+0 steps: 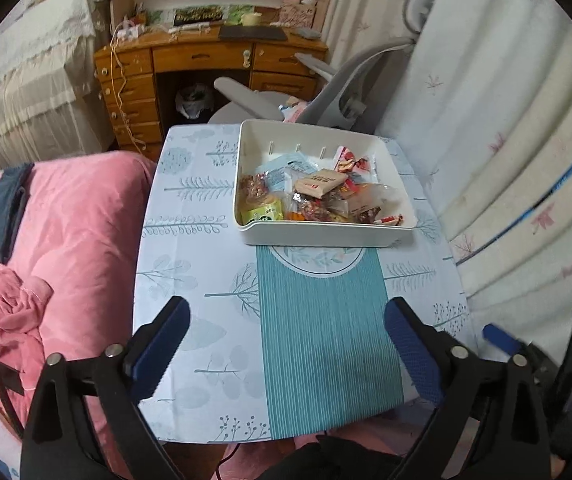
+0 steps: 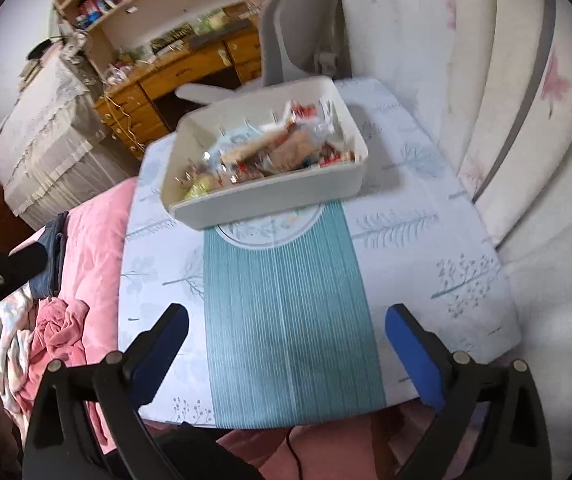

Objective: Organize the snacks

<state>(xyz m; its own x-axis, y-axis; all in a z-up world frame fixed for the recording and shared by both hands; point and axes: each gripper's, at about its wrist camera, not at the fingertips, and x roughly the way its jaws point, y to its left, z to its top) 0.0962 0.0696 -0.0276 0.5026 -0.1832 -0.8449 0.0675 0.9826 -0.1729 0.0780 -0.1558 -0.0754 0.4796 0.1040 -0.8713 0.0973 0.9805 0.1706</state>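
Both pairs of blue-padded fingers stand spread wide with nothing between them: the left gripper (image 1: 288, 336) and the right gripper (image 2: 286, 340) each hang over the near end of the small table (image 1: 190, 280), empty and well short of the snacks. A tip of the right gripper also shows at the right edge of the left wrist view.

Toward the far end of the table's pale tree-print cloth sits the white rectangular plastic bin (image 1: 326, 236), its near wall over the end of the teal striped runner (image 1: 326, 340). Inside lies a loose heap of wrapped snacks (image 1: 318, 196): a tan paper-wrapped bar on top, a green packet at the near left corner, red-and-white candies toward the right, clear crinkly pouches between. No snacks lie on the cloth, so the sorting looks largely done.

These packets will likely be light, soft and slippery, the film apt to crumple, and brittle contents could crack under a hard squeeze. Pinching 1 packet by its sealed edge seems safest. The bin looks stiff and light; its rim, taken on 2 opposite walls, would be the place to hold it, kept level to avoid spilling.
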